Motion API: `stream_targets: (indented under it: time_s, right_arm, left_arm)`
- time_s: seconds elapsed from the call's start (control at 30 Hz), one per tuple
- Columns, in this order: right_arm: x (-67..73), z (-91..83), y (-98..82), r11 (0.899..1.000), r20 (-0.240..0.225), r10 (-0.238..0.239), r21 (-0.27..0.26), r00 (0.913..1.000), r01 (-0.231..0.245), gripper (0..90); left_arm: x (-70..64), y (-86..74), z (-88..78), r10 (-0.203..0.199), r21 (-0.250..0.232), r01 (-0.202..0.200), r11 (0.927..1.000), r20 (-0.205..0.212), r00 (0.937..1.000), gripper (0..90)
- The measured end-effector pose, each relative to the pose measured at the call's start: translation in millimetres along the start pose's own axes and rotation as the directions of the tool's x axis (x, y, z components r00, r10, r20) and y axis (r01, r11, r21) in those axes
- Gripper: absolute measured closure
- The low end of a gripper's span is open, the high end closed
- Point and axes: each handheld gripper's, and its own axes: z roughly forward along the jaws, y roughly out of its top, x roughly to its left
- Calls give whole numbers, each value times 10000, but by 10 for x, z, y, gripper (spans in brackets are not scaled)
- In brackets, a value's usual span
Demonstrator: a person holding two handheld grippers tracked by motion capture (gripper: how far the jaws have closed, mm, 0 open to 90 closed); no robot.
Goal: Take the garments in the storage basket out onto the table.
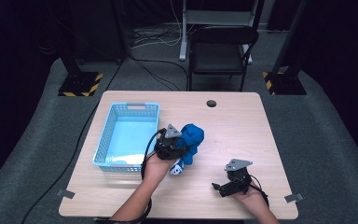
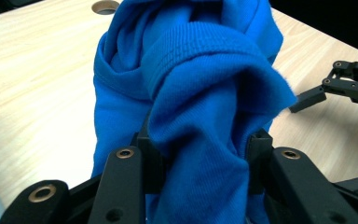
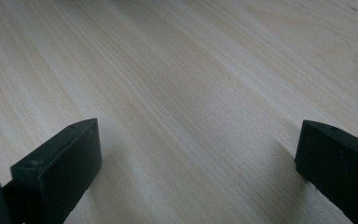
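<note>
A bunched blue garment [image 1: 192,140] hangs just above the wooden table [image 1: 242,121], right of the basket. My left gripper [image 1: 173,150] is shut on it; in the left gripper view the blue cloth [image 2: 200,93] is pinched between both jaws and hides the fingertips. A white patch of the garment shows under the hand in the high view. My right gripper [image 1: 220,188] rests low near the table's front right, open with nothing between its fingers. The right gripper view has its two pads [image 3: 60,163] wide apart over bare wood. That right gripper [image 2: 307,99] also appears at the right in the left gripper view.
A light blue plastic basket [image 1: 103,140] stands on the table's left half, its inside bare. A round cable hole [image 1: 211,103] sits near the far edge. A black chair [image 1: 221,51] and cables lie on the floor beyond the table.
</note>
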Motion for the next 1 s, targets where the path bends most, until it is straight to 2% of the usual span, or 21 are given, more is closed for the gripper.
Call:
stream_targets:
  time_s: [0.33,0.63,1.0]
  right_arm:
    - [0,0,0,10000,0,-1,1,10000,1,0]
    - [0,0,0,10000,2,-5,2,10000,5,0]
    - [1,0,0,10000,10,-13,6,10000,13,0]
  left_arm:
    - [-53,-71,102,41,231,-43,9997,79,10000,617]
    - [-60,-165,202,-114,442,108,9990,131,9998,617]
    - [-68,-260,312,-72,750,72,9972,1,10000,616]
